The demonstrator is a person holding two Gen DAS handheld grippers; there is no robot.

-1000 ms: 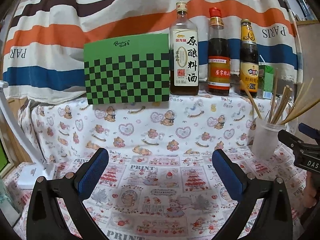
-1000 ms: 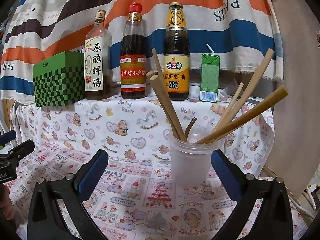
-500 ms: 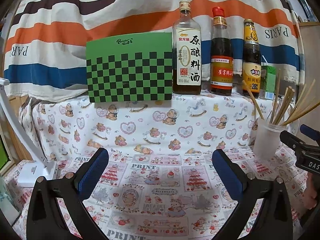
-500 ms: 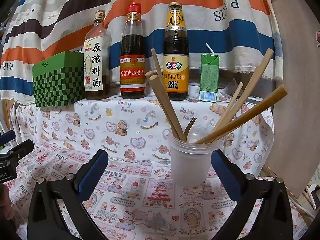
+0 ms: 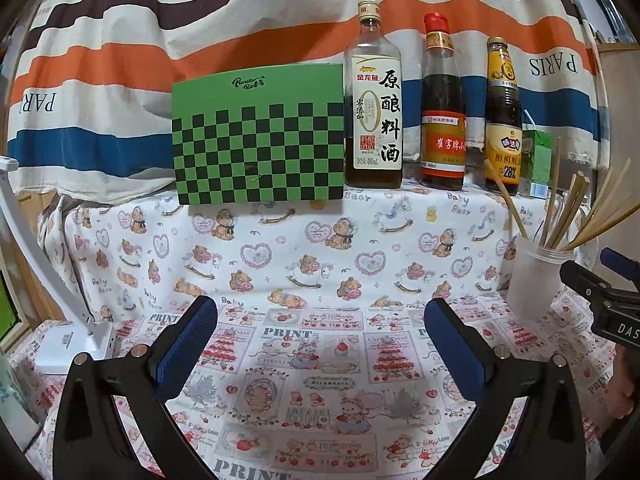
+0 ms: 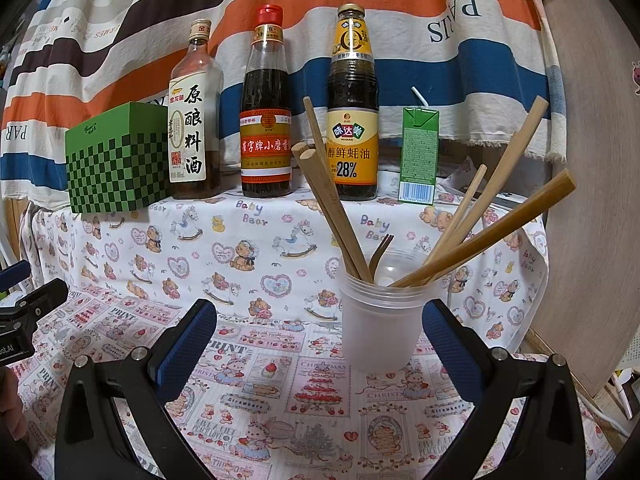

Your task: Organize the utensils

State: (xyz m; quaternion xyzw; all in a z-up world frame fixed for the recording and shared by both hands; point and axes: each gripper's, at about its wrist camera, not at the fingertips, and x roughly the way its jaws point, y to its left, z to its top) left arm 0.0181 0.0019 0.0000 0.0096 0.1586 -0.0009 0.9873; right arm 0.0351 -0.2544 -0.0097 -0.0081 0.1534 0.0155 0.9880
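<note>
- The chopsticks (image 6: pixel 472 236) all stand in the frosted cup (image 6: pixel 380 328). They lean out to both sides like a fan.
- The cup sits on the tablecloth (image 6: pixel 256 252) with bears and hearts on it. It is right in front of the right gripper (image 6: pixel 320 340).
- The right gripper is wide open. It holds nothing. The cup is between its two blue pads (image 6: pixel 186 338), a bit further back, and I see no touch.
- The left gripper (image 5: pixel 320 338) is wide open too and holds nothing. Only bare cloth lies in front of it.
- From the left view, the cup is far off to the right side, near the other gripper.
- At the back, on a raised ledge, stand a green checked box (image 5: pixel 260 140), three sauce bottles (image 6: pixel 266 104) and a small green drink carton (image 6: pixel 418 156).
- I see no loose chopsticks on the cloth, so I think the tidy-up job is close to done, or at its very end.
- If more is needed, the next move could be to take the cup gently. The tall sticks could tip it, so a slow, low hold looks best.
</note>
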